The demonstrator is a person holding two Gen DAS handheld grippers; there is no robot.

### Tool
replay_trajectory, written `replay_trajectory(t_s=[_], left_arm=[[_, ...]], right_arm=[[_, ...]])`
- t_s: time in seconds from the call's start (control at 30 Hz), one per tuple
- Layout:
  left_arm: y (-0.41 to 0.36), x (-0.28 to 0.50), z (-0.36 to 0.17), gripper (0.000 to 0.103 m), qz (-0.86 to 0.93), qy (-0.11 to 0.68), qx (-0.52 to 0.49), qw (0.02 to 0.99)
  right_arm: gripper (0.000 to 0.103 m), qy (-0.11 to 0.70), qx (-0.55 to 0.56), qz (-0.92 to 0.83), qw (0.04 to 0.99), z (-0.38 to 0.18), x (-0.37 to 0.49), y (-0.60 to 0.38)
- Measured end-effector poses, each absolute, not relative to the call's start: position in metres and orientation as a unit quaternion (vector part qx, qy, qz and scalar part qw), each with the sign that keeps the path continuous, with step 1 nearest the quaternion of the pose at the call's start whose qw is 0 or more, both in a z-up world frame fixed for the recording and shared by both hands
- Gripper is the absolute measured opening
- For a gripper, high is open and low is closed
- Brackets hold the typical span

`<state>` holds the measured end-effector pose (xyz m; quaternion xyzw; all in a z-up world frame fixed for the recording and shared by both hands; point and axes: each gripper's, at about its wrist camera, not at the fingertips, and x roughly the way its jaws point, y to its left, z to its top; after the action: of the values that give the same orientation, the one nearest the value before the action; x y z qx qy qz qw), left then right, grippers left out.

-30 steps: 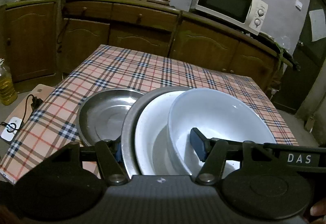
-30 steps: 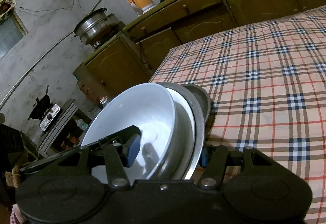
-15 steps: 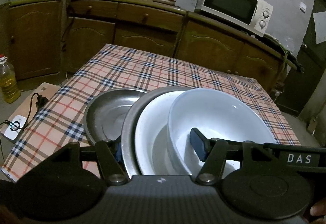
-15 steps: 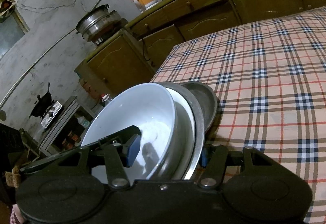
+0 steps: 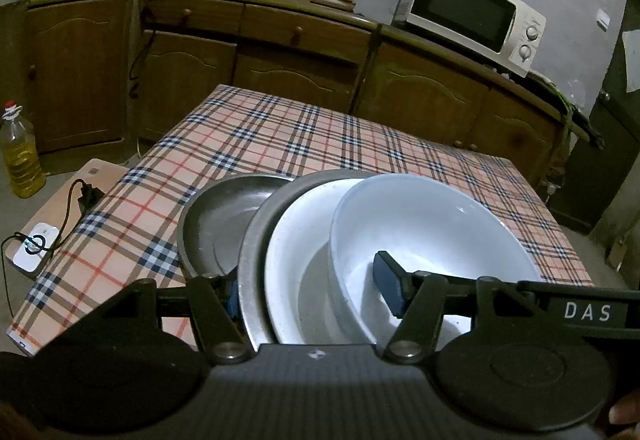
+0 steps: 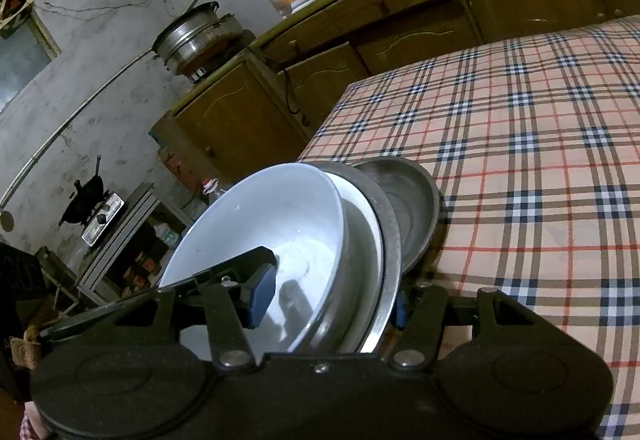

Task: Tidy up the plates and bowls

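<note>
Over the past second the nested stack has drifted farther over the checked table (image 5: pixel 304 143), the steel plate beyond it sliding a little toward one o'clock in the right wrist view while the cabinets fall back. Nearest the lens, the left gripper (image 5: pixel 312 288) pinches the stack's near rim, one blue pad inside the white bowl (image 5: pixel 424 232) at three o'clock, the other outside the steel basin (image 5: pixel 256 240) at nine. The right gripper (image 6: pixel 332 296) clamps the same stack from the opposite side, its jaws mirrored: pad in the bowl at nine o'clock, outer pad behind the basin's rim at three. Between bowl and basin sits a white plate (image 5: pixel 296 264), all three tilted up toward twelve o'clock, their rims leaning over the steel plate (image 5: pixel 224 215) that lies flat on the tablecloth. That plate, just past the stack at eleven o'clock from the left gripper and one o'clock from the right, appears the likely landing spot; both hands sit equally close, so lowering the stack centered onto it would seem the step ahead. Beyond stand wooden cabinets (image 5: pixel 288 51), with a microwave (image 5: pixel 472 11) at one o'clock.
</note>
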<state>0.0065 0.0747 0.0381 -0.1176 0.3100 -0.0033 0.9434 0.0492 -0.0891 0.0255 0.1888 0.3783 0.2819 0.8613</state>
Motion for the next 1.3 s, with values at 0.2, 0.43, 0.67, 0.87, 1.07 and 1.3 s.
replay_trajectory(t_s=[0.2, 0.43, 0.67, 0.87, 1.07, 1.3], left_arm=[[0.078, 0.008, 0.037, 0.063, 0.001, 0.311, -0.121, 0.943], [0.082, 0.01, 0.035, 0.063, 0.005, 0.313, -0.124, 0.942], [0.086, 0.013, 0.033, 0.063, 0.01, 0.315, -0.127, 0.941], [0.089, 0.014, 0.031, 0.063, 0.014, 0.318, -0.129, 0.939], [0.092, 0.016, 0.029, 0.063, 0.017, 0.32, -0.131, 0.938], [0.096, 0.019, 0.027, 0.063, 0.019, 0.323, -0.131, 0.937]], right_arm=[[0.07, 0.381, 0.186, 0.284, 0.86, 0.025, 0.052, -0.084], [0.07, 0.383, 0.185, 0.287, 0.858, 0.022, 0.057, -0.079], [0.07, 0.387, 0.183, 0.29, 0.856, 0.02, 0.062, -0.073], [0.07, 0.39, 0.182, 0.292, 0.854, 0.017, 0.065, -0.069], [0.07, 0.393, 0.182, 0.293, 0.852, 0.014, 0.068, -0.066], [0.07, 0.397, 0.182, 0.295, 0.85, 0.011, 0.072, -0.062]])
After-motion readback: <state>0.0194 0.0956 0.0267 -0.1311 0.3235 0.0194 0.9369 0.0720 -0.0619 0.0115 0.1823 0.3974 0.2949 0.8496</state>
